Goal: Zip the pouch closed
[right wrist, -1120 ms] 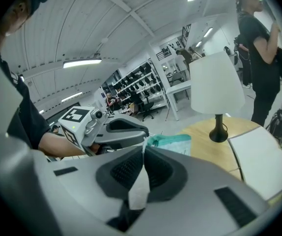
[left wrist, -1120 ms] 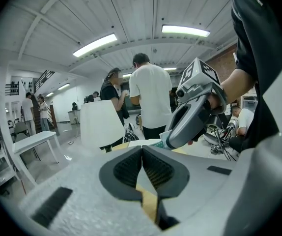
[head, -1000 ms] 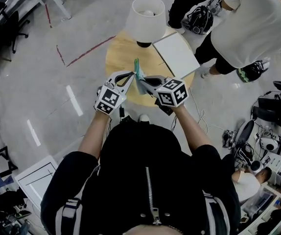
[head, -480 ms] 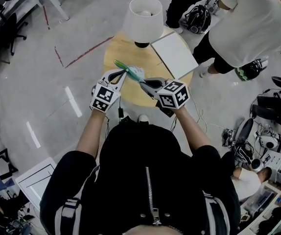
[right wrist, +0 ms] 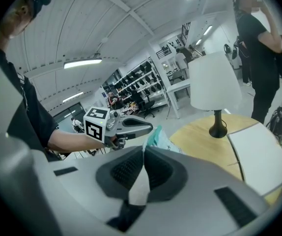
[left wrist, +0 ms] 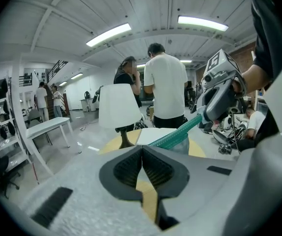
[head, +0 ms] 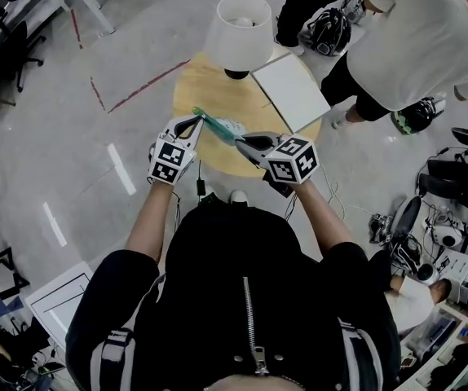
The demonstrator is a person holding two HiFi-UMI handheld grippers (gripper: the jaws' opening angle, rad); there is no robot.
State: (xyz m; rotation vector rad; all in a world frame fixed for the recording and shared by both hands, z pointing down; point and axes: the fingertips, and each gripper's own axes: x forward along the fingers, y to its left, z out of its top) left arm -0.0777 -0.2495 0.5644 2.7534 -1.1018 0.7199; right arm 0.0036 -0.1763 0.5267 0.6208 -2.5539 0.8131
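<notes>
A clear pouch with a green zipper strip (head: 216, 125) hangs stretched between my two grippers above the round wooden table (head: 197, 88). My left gripper (head: 195, 120) is shut on the strip's left end; in the left gripper view (left wrist: 142, 149) the green strip (left wrist: 178, 132) runs from the jaws' tip up to the right gripper (left wrist: 200, 117). My right gripper (head: 241, 141) is shut on the pouch's right end, with pale pouch film pinched between its jaws (right wrist: 143, 154). The pouch body (right wrist: 158, 137) shows just past them. The zipper pull itself is hidden.
A white-shaded lamp (head: 238, 31) and a flat white board (head: 293, 90) sit on the far half of the table. A person in a white shirt (head: 413, 39) stands at the table's right. A white table (left wrist: 45, 127) stands off to the left.
My left gripper has moved left and a little down. The green zipper strip, upright a second ago, now slants out to the left. The right gripper has stayed put.
</notes>
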